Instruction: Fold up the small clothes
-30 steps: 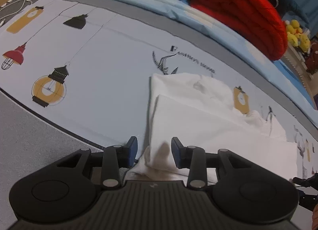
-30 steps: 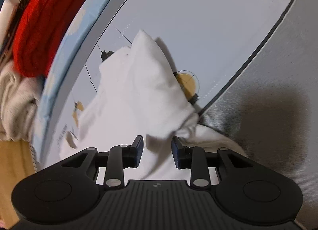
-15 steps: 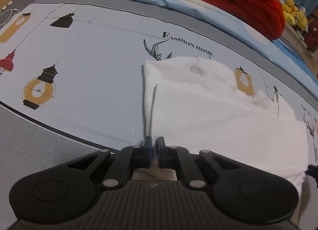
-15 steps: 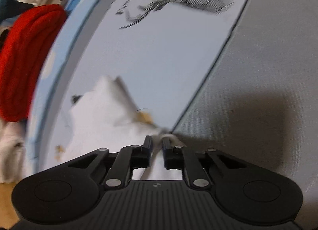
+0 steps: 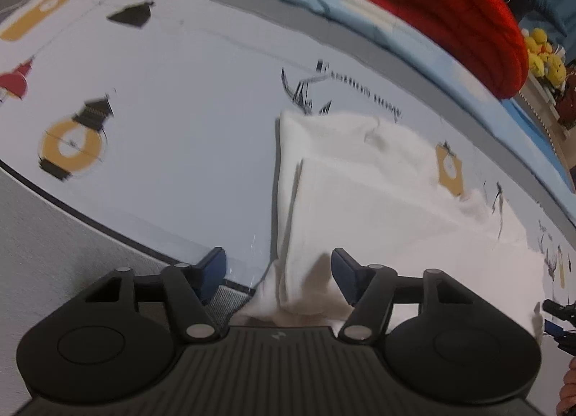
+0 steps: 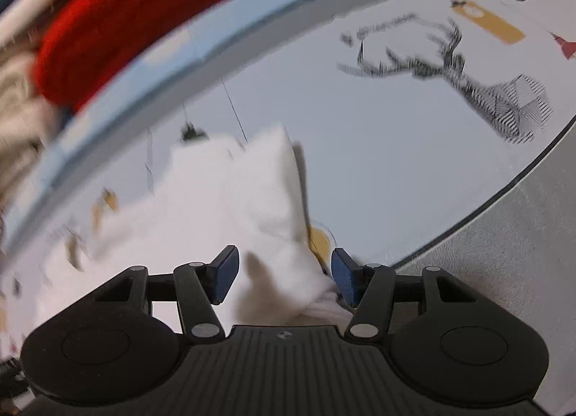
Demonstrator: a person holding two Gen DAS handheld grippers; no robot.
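Our left gripper (image 5: 279, 274) and right gripper (image 6: 284, 272) both spread open, white garment (image 5: 378, 207) corners lying loose between them.

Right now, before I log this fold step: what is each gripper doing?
Left gripper: jaws opening, white garment edge between them, pads off it.
Right gripper: jaws opening, the garment's corner between them, not gripped.

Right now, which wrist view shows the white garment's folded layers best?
The left wrist view: the white garment lies fairly sharp there, with a folded panel's edge visible on top. The right wrist view shows the same garment smeared by motion blur, only a peaked corner standing out.
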